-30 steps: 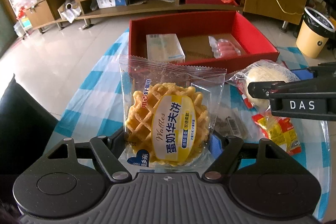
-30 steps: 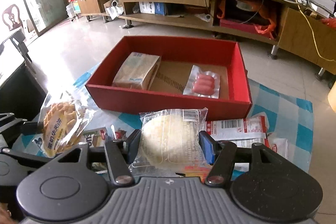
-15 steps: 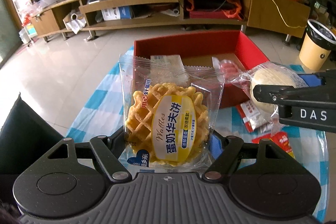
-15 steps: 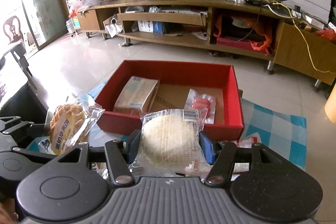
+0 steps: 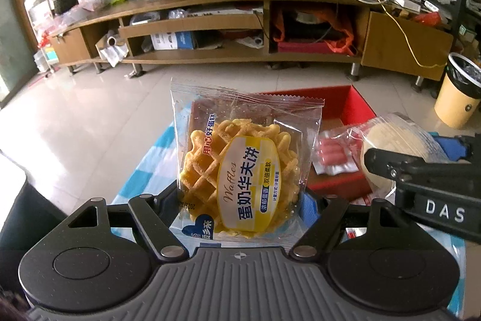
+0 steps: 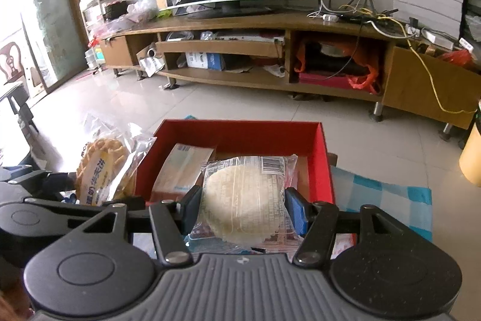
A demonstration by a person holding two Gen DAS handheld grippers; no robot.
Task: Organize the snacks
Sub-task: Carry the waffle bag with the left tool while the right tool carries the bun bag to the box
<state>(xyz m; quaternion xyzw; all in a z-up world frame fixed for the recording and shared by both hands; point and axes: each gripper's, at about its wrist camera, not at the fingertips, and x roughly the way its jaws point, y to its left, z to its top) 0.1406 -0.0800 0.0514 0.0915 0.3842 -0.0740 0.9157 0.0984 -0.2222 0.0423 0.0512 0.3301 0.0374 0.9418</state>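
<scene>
Red box (image 6: 326,170) lies ahead of and below both loads. A waffle pack (image 5: 243,170) is clamped upright in the left fingers (image 5: 168,200), left of the box; a rice cake (image 6: 240,200) is gripped by the right fingers (image 6: 296,211), nearer its opening.

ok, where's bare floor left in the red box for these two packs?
Red box: bare cardboard down the middle, between the pale blue packet on the left and the sausage pack on the right. The waffle pack and round cake pack hide its near part. Outside the box's near right corner the cloth is crowded with wrappers.
</scene>
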